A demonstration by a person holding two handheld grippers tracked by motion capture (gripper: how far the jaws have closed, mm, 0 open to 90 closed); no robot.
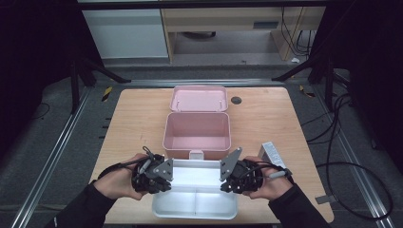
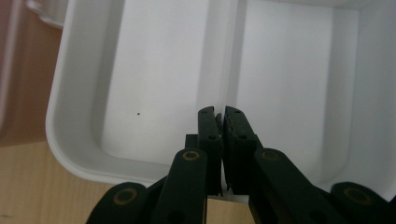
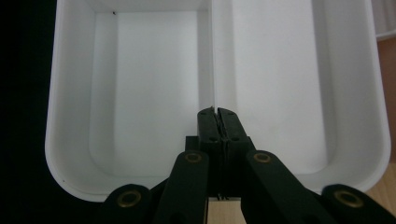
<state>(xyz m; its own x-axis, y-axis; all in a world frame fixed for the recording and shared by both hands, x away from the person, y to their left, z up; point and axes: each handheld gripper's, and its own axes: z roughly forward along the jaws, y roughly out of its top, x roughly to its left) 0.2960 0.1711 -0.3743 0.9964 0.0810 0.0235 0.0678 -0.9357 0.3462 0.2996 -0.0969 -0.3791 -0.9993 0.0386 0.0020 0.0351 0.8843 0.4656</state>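
Both hand-held grippers' jaws hide the white tray's (image 1: 195, 202) divider ends.

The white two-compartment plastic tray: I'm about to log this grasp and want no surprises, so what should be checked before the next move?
1. Left gripper shut on the white two-compartment plastic tray, jaws closed on its centre divider: ok.
2. Right gripper shut on the same divider from the opposite end: ok.
3. Tray compartments empty: ok.
4. Pink plastic box open, lid laid back, inside empty: ok.
5. Tray lifted off the wooden table: cannot tell.
6. Small grey carton apart from the right hand: cannot tell.
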